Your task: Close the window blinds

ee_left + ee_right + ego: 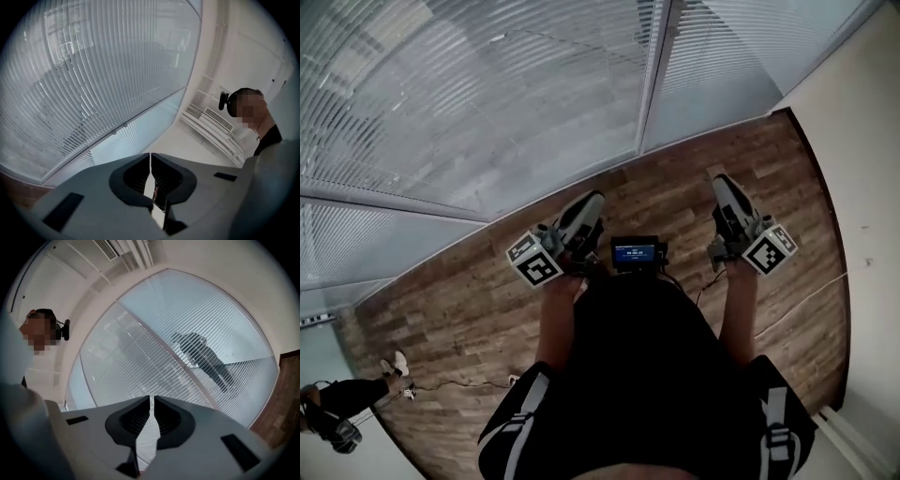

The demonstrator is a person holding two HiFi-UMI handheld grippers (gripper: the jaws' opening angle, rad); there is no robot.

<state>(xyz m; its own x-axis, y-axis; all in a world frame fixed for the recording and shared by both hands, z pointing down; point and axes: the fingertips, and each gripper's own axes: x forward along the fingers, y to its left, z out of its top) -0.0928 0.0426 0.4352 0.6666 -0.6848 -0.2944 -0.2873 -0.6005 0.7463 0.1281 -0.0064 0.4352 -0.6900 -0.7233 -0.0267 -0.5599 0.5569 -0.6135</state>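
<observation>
The window blinds (469, 94) hang behind glass panes along the far wall, with their thin horizontal slats showing light between them. A vertical frame post (654, 75) divides two panes. In the left gripper view the blinds (93, 84) fill the upper left; in the right gripper view the blinds (187, 357) fill the middle. My left gripper (592, 201) and right gripper (722, 182) are held at waist height over the wood floor, well short of the glass. The left gripper (150, 155) is shut with nothing in it. The right gripper (151, 398) is also shut and empty. No cord or wand shows.
Wood floor (469, 300) runs up to the glass. A white wall (862, 187) closes the right side. A cable (806, 298) lies on the floor at right. Another person's legs (347, 398) show at the lower left. A small screen (635, 252) sits at my waist.
</observation>
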